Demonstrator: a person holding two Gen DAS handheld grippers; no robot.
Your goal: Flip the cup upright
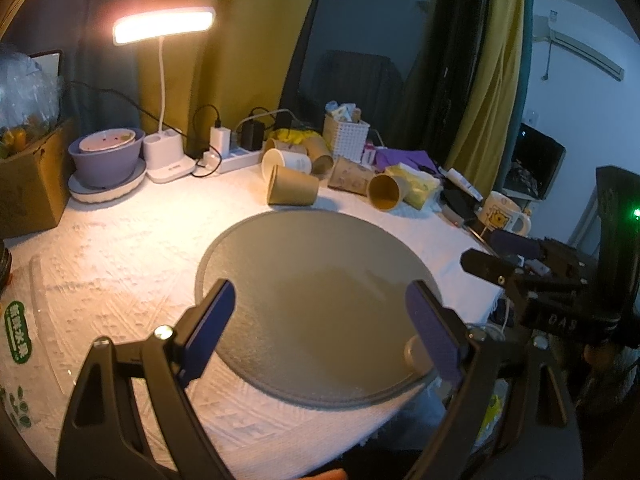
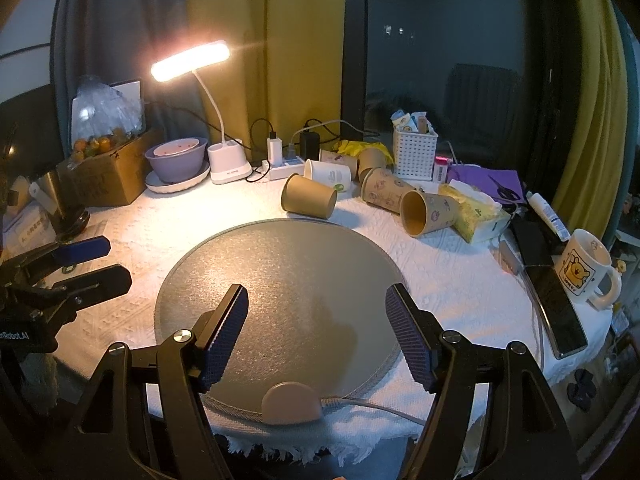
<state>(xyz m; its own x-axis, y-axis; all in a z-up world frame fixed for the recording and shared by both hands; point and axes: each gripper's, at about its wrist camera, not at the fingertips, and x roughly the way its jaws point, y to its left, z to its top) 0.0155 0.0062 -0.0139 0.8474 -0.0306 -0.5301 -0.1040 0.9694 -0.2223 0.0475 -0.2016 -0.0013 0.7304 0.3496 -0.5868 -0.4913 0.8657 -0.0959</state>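
right gripper [image 2: 316,336]: spread wide with nothing between the pads, hovering low over the near half of the grey mat. Looks like a ready pose to me, no cup within reach yet.
left gripper [image 1: 320,328]: same deal, released and carrying nothing, parked over the mat. In the right wrist view it also pokes in at 9 o'clock, and the lettering on its body reads roughly "nRobot.AI", cut off at the edge.
grey round mat [image 2: 280,280]: bare, sitting on the white textured cloth of the worktop [image 2: 460,280]. My guess is it's the landing spot for a cup once it's stood up.
beige puck [image 2: 291,402]: at 6 o'clock on the mat's rim with a cable running off right. No clue what it is.
plain brown paper cup [image 2: 310,198]: lying on its side at 12 o'clock, just past the mat's far edge, mouth facing right. Closest one, so probably the cup to flip.
printed cup [image 2: 428,210]: also tipped over, around 1 o'clock, mouth facing the camera. More cups are piled behind, including a white one with a green logo too small to read.
mug [image 2: 588,272]: upright at 3 o'clock, cartoon bear on it. The text under the bear is too tiny to read.
lamp [image 2: 190,60]: lit, at 11 o'clock at the back, lighting the whole worktop.
left-edge packaging [image 1: 18,340]: green Chinese characters, can't make them out.
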